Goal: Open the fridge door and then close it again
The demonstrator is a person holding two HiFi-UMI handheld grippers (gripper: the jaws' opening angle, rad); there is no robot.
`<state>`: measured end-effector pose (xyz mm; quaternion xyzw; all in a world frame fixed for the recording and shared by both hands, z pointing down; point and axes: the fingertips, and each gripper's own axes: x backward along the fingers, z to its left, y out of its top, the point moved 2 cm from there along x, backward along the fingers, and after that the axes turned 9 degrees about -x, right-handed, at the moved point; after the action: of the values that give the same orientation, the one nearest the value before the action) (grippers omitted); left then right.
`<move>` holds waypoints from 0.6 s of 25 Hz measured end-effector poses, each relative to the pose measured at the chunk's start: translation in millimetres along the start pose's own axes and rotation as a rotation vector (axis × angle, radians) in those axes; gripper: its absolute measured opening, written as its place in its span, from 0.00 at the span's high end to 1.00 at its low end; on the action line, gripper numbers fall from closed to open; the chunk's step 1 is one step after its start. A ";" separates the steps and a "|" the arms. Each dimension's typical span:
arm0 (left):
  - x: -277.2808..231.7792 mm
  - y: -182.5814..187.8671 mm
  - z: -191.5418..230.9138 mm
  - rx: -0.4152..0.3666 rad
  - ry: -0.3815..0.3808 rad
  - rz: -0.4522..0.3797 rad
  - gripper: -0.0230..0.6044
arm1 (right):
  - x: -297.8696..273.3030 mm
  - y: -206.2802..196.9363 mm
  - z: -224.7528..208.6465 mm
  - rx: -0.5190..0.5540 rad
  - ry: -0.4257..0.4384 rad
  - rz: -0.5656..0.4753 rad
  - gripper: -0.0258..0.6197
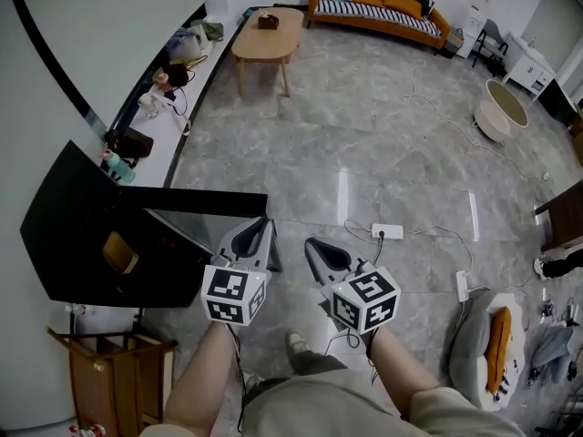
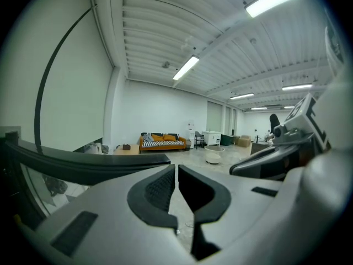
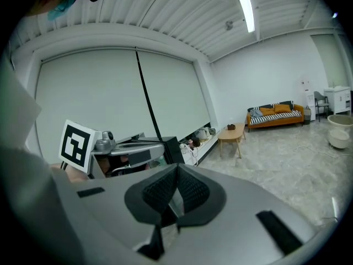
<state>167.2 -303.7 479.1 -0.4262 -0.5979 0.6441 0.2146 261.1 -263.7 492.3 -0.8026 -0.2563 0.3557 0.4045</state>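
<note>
The black fridge (image 1: 100, 244) stands at the left against the wall. Its glass-fronted door (image 1: 214, 224) angles out from the body and looks ajar. My left gripper (image 1: 264, 222) is shut and holds nothing, with its tips at the door's free corner. In the left gripper view the door's dark top edge (image 2: 94, 167) curves in from the left and ends beside the closed left gripper (image 2: 176, 167). My right gripper (image 1: 311, 242) hangs shut and empty over the floor, a little right of the door. The right gripper view shows that closed right gripper (image 3: 177, 169) with the fridge (image 3: 170, 148) beyond.
A low shelf (image 1: 178, 144) with clutter runs along the left wall. A wooden stand (image 1: 114, 371) sits below the fridge. A power strip (image 1: 387, 232) and cables lie on the tiled floor. A wooden coffee table (image 1: 269, 35) and an orange sofa (image 1: 378, 7) stand far off.
</note>
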 end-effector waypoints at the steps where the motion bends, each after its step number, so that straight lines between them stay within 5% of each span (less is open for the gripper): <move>1: -2.6 0.4 1.1 -0.001 -0.002 -0.002 0.93 | -1.2 0.3 -1.7 -0.001 -0.003 0.001 0.96; 15: -5.2 -5.2 34.5 0.049 0.051 0.015 0.93 | -8.3 6.3 -7.9 0.003 -0.023 -0.004 0.96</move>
<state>140.9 -327.1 482.8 -0.4416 -0.5732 0.6490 0.2351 262.9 -276.5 493.4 -0.7973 -0.2620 0.3647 0.4033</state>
